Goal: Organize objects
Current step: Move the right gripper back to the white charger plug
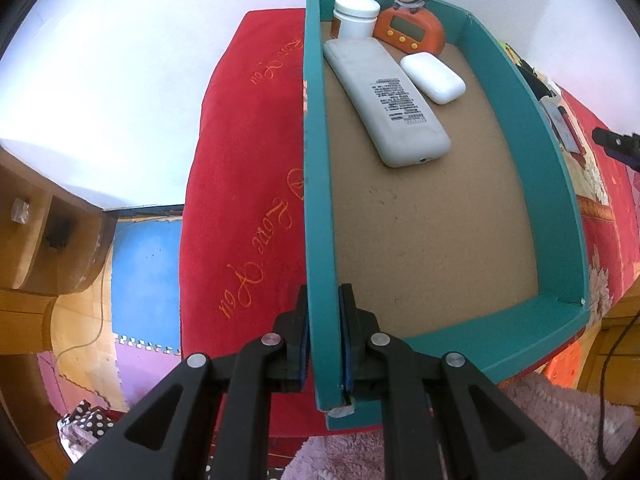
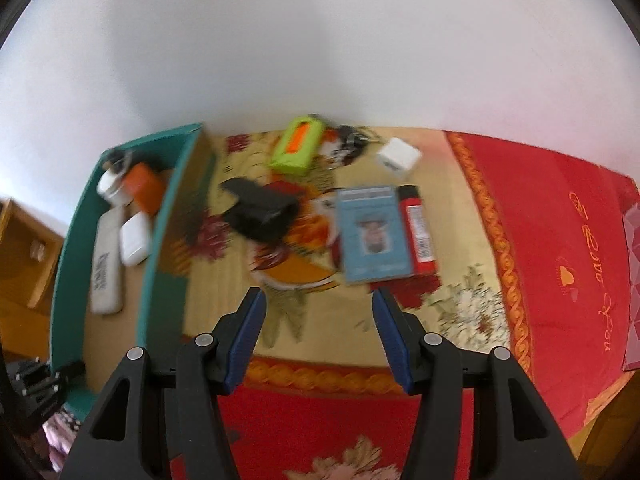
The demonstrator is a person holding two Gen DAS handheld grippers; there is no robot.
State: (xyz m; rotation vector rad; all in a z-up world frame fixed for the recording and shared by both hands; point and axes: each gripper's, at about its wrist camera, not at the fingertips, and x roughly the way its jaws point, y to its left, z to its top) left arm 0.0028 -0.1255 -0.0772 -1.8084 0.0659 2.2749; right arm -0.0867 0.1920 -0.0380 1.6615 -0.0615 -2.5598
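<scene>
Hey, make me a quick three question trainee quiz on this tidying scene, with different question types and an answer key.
1. True or false: the left tongs are shut on the wall of the teal cardboard box.
2. Which lies inside the box? A) long white remote control B) blue card holder C) red tube
3. Fill in: the right tongs hold ____.

Key: 1 true; 2 A; 3 nothing, jaws open.

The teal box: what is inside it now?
Inside the teal box lie a white remote, a white case, a white jar and an orange timer. What stands behind the jar is hidden.
</scene>
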